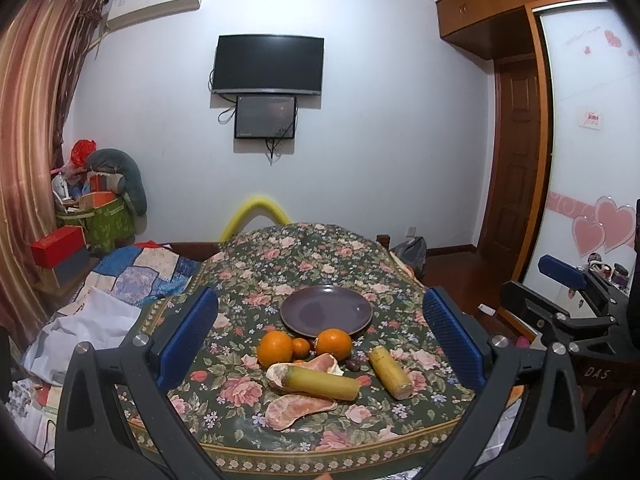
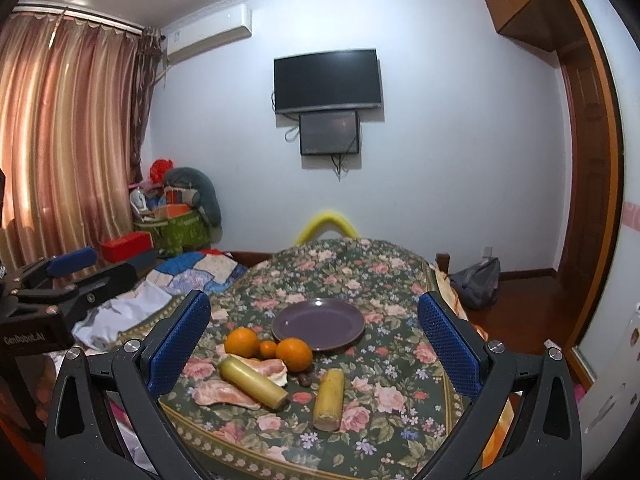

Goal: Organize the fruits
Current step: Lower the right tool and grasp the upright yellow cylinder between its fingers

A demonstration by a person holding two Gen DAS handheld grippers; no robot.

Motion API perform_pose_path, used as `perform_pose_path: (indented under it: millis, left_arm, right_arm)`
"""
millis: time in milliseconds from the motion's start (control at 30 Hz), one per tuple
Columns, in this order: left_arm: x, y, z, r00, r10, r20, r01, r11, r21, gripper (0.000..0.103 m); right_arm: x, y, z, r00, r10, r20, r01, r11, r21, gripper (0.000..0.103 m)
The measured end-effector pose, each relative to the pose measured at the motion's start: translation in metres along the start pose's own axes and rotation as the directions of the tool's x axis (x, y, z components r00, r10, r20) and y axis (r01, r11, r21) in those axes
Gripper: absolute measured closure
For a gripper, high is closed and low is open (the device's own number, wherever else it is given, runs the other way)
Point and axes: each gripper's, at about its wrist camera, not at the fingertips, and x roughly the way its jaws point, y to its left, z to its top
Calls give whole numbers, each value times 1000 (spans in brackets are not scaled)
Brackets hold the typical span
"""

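Note:
An empty purple plate (image 1: 326, 310) (image 2: 318, 323) sits mid-table on the floral cloth. In front of it lie two oranges (image 1: 275, 349) (image 1: 334, 343), a small tangerine (image 1: 301, 347) between them, two yellow sugarcane pieces (image 1: 322, 382) (image 1: 389, 372), two peeled pomelo segments (image 1: 298, 412) (image 1: 320, 362) and a small dark fruit (image 1: 352, 365). My left gripper (image 1: 320, 328) is open and empty, held back from the fruit near the table's front edge. My right gripper (image 2: 314, 332) is open and empty, likewise in front of the fruit.
The round table with the floral cloth (image 1: 304, 256) stands beside a bed with a patchwork quilt (image 1: 136, 276) on the left. A yellow chair back (image 1: 256, 210) is behind the table. Boxes and a bag pile (image 1: 92, 208) stand by the curtain. A wooden door (image 1: 516, 168) is at right.

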Motion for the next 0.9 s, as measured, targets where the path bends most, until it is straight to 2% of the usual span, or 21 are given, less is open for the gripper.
perform_pose_path:
  millis: [100,167,233,433,600,900]
  left_arm:
    - [12,4,-3,1000,12,-22,-12,1000,6,5]
    - [24,6,-6,999,15,-51,-15,1000,14,16]
    - [39,10,-9,996,10,-91,-8,1000,14,19]
    - [78,18,-26,982,13,-189,-12,1000,6,21]
    - [116,28,-54,950,7,-311,-10,1000,-6,21]
    - [157,37,-95,885,-27,-465,0,998,-59,21]
  right_arm:
    - [13,-7,-5,999,0,-37,1,1000,18,0]
    - [24,-13,-9,998,-2,-67,5,999,32,0]
    - [34,-20,-14,995,-3,-98,7,999,45,2]
    - [60,-30,-27,982,-2,-188,13,998,58,19]
    - [81,-33,-40,966,17,-259,-3,998,55,25]
    - [117,-34,-72,926,36,-376,-19,999,49,25]
